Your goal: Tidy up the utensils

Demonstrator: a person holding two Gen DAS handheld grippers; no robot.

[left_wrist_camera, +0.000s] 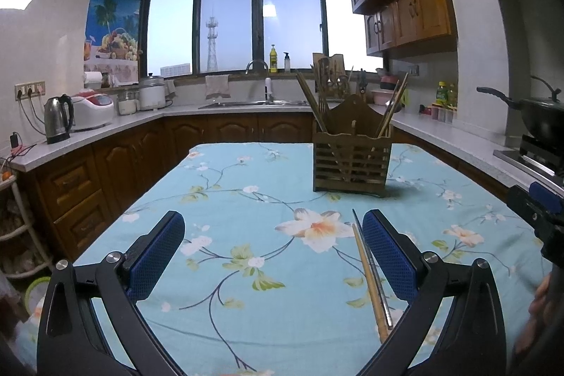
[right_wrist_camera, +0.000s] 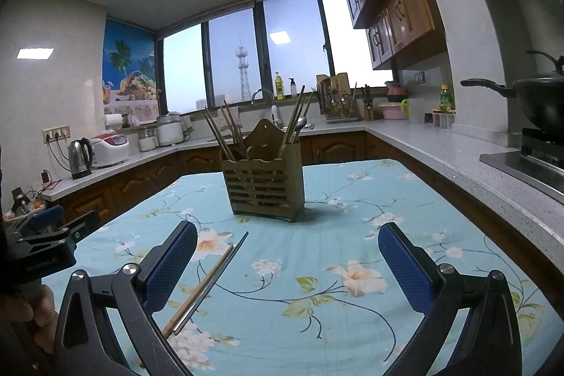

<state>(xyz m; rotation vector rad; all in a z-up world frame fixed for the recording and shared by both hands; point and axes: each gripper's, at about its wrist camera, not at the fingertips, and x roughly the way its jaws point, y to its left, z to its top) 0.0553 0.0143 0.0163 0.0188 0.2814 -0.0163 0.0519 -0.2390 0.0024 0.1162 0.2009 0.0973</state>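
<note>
Chopsticks, one wooden (left_wrist_camera: 370, 281) and one metal (left_wrist_camera: 373, 266), lie touching on the floral-clothed surface (left_wrist_camera: 246, 199) before the slatted wooden holder (left_wrist_camera: 351, 161). Both my left hand-held gripper (left_wrist_camera: 273, 256) and right hand-held gripper (right_wrist_camera: 287, 266) gape, released; pinching one thin stick may roll its neighbour away.

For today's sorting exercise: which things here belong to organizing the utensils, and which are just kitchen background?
Belongs to the job:
wooden utensil holder
loose chopsticks on the tablecloth
left gripper
right gripper

Just lying about:
kettle
rice cooker
wok
</note>
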